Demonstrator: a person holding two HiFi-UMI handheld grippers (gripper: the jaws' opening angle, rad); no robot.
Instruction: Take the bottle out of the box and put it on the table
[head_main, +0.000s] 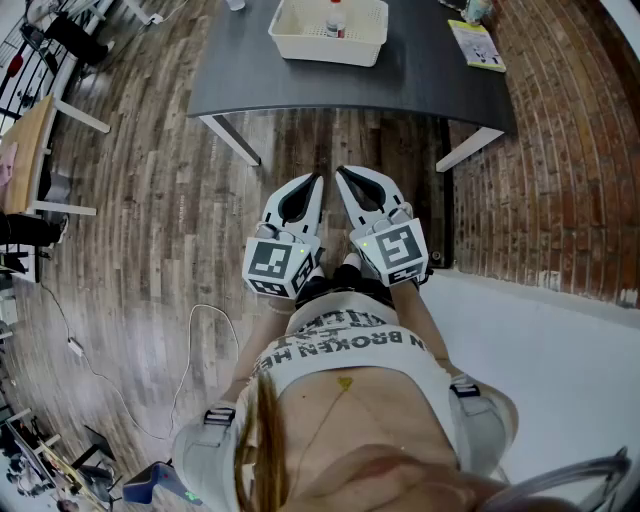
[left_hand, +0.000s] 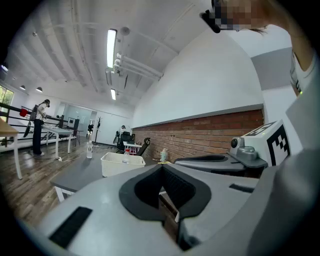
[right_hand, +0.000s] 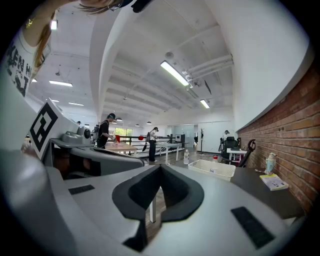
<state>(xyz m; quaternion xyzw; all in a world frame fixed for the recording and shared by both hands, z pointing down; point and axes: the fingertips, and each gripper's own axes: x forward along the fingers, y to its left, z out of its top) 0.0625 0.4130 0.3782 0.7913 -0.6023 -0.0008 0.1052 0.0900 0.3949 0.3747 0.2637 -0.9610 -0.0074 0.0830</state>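
Observation:
A white box (head_main: 328, 30) stands on the dark grey table (head_main: 420, 75) far ahead, with a small red-capped bottle (head_main: 335, 20) inside it. The box also shows in the left gripper view (left_hand: 122, 164) and the right gripper view (right_hand: 216, 169). My left gripper (head_main: 318, 180) and right gripper (head_main: 340, 172) are held side by side close to my body, over the wooden floor and short of the table. Both point about level toward the table. Each has its jaws shut with nothing between them, as both gripper views show: left gripper (left_hand: 161, 166), right gripper (right_hand: 160, 166).
A yellow-green booklet (head_main: 476, 45) and a small spray bottle (right_hand: 270, 163) lie at the table's right end. A clear bottle (right_hand: 186, 156) stands at its far left. A brick wall (head_main: 560, 150) runs along the right. People stand at desks far off.

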